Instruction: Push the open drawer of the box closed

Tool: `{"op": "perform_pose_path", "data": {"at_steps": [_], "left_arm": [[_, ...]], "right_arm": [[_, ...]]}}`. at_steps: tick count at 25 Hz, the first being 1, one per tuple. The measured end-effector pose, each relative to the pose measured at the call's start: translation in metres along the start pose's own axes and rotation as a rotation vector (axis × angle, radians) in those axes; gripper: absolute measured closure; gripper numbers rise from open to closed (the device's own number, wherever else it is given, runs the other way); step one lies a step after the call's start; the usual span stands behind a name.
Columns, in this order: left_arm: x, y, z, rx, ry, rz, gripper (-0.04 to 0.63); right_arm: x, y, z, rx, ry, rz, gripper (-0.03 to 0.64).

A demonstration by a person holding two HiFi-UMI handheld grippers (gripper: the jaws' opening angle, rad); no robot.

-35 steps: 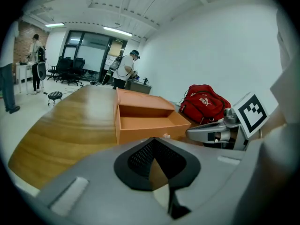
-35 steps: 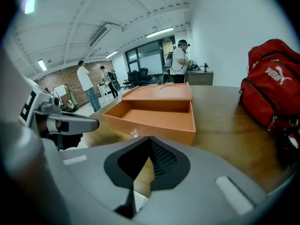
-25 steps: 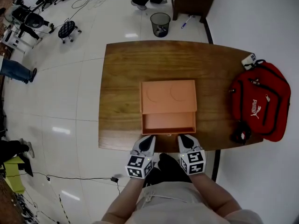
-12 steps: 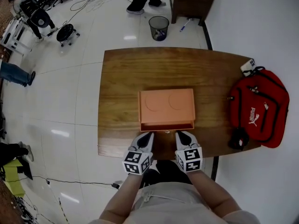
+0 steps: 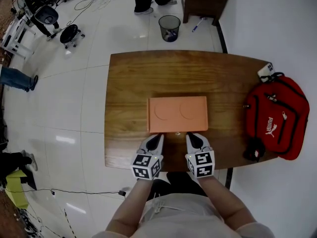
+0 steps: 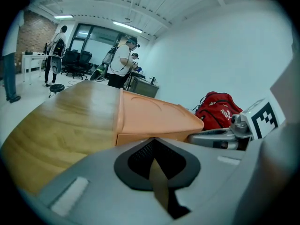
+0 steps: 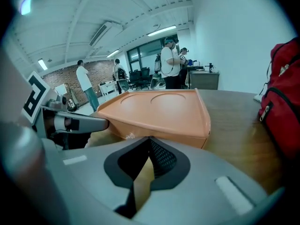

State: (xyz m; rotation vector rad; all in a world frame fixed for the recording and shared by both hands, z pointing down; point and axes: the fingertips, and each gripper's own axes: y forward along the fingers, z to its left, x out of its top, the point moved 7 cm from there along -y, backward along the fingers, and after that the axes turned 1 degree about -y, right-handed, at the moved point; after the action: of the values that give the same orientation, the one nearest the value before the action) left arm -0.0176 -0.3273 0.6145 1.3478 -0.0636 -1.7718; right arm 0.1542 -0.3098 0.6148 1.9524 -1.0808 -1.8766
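An orange box [image 5: 178, 114] with two round dents in its lid sits mid-table, and its drawer front [image 6: 136, 137] lies flush with the box body. My left gripper [image 5: 157, 137] and right gripper [image 5: 191, 137] are side by side at the box's near face, both shut, with their tips against the drawer front. In the left gripper view the box [image 6: 150, 114] fills the space just beyond the shut jaws. The right gripper view shows the box [image 7: 159, 109] just as close, with a small knob [image 7: 126, 136] on its front.
A wooden table [image 5: 148, 73] holds the box. A red backpack [image 5: 277, 120] lies at its right end, with a small white item [image 5: 265, 69] behind it. A waste bin [image 5: 169, 26] stands on the floor beyond the table. People stand far off.
The drawer, wide open a second ago, has slid into the box until flush. Both grippers moved forward along with it, away from the table's near edge.
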Motion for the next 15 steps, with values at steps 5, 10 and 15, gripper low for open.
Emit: {"op": "perform_pose_path", "data": {"at_steps": [5,10,15], "left_arm": [[0.002,-0.004,-0.009,-0.025,0.004,-0.018,0.589],[0.019,-0.027,-0.023,-0.05,0.014,-0.088,0.589],[0.054,-0.068,-0.046,-0.087,0.074,-0.22,0.589]], "right_arm": [[0.004,-0.003,0.001,0.0,0.007,-0.015,0.609],[0.015,-0.025,0.011,0.03,-0.013,-0.071,0.609],[0.037,-0.063,0.031,0.045,-0.165,-0.199,0.609]]}}
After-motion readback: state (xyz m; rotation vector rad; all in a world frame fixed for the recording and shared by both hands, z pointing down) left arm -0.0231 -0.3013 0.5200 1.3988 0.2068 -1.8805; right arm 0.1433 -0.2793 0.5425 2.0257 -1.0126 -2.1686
